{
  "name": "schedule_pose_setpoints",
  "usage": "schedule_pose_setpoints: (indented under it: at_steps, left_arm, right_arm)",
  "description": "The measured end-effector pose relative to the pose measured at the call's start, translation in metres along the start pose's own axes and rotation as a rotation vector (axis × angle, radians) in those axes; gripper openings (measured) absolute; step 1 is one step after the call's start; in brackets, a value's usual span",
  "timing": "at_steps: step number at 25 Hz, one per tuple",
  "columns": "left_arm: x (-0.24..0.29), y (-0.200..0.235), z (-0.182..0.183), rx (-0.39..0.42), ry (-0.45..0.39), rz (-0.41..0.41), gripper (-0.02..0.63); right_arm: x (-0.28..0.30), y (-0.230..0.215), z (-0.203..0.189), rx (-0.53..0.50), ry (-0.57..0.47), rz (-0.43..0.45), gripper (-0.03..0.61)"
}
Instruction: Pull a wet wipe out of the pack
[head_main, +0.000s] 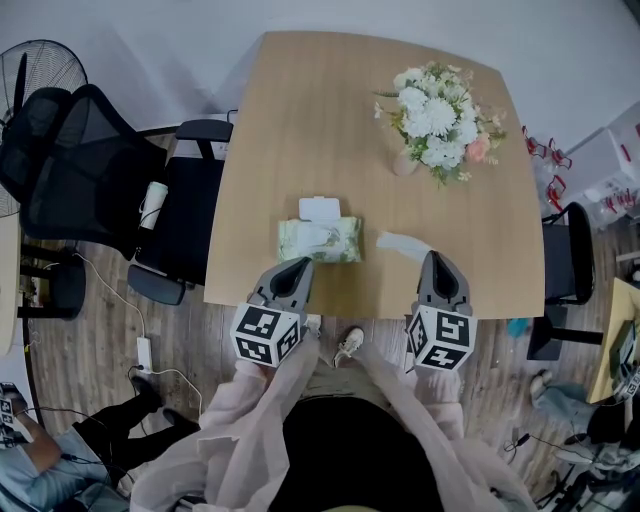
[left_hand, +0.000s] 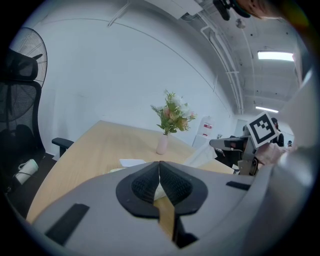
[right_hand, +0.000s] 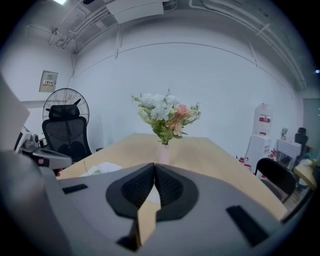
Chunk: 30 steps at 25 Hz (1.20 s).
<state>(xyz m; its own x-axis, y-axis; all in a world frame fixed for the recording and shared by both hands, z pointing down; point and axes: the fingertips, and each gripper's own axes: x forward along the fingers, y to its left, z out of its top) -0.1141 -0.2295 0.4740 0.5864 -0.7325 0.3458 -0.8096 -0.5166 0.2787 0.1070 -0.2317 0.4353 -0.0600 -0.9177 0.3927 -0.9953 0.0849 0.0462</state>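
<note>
On table (head_main: 300, 120) | left claw (head_main: 298, 264) pinching pack (head_main: 335, 240) edge | right claw (head_main: 433, 258) clamped on wet wipe (head_main: 400, 242)

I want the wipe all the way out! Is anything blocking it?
Nothing visible blocks it. The wipe is pinched in the right tool, clear of the pack that the left tool holds, with bare table between them.

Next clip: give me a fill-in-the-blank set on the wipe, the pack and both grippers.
1. The green wet wipe pack lies on the light wooden table with its white flip lid ___.
2. In the head view, the right gripper holds the white wet wipe to the ___ of the pack.
3. The left gripper has its fingers shut on the ___.
Missing: open; right; pack.
</note>
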Motion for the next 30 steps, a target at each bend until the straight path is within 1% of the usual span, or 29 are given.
schedule_pose_setpoints:
  at_steps: [7,15,23,30]
  left_arm:
    - [0.002,-0.001,0.007,0.007,-0.012,-0.006,0.014]
    - [0.003,0.002,0.019,0.031,-0.038,0.009,0.014]
    - [-0.001,0.016,0.042,0.085,-0.103,0.079,0.013]
    - [-0.006,0.024,0.053,0.089,-0.138,0.104,0.013]
  right_arm:
    - [0.0,-0.002,0.001,0.037,-0.029,-0.02,0.012]
    - [0.004,0.011,0.003,0.053,-0.037,0.037,0.011]
    - [0.002,0.025,0.014,0.042,-0.059,0.091,0.011]
    - [0.001,0.028,0.02,0.025,-0.069,0.116,0.011]
